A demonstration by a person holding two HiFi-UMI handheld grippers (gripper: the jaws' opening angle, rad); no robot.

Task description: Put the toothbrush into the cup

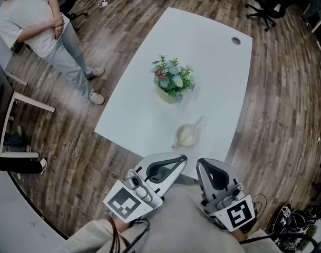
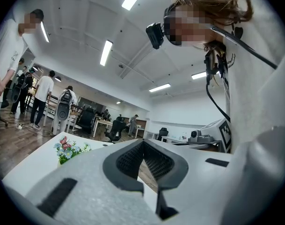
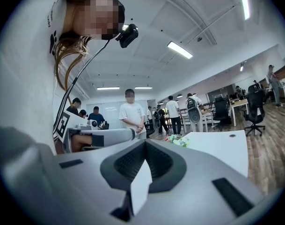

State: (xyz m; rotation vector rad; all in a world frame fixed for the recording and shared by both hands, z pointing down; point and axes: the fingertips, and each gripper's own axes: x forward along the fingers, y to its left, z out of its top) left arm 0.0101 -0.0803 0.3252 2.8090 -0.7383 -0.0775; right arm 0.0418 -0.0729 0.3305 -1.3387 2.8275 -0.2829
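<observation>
Toothbrush (image 1: 197, 123) is seen standing in the cup (image 1: 187, 136), its handle leaned over the rim toward the far right corner of the white table (image 1: 213, 62). The cup is set close to the table's near edge, with its own handle turned toward that edge. A pot of flowers (image 1: 173, 79) is placed behind it, about the middle of the table and apart from the cup. Both tools are held side by side just off the near edge, against the person's body, tips pointed at the table. The left gripper (image 1: 181, 158) is seen with its jaws brought together at the tips, and nothing is caught between the dark pads. The right gripper (image 1: 203, 164) is closed the same way and is also empty. Neither one is touching the cup or the toothbrush. A person in a white shirt (image 1: 39, 20) is seen standing on the wooden floor off the table's left edge.
</observation>
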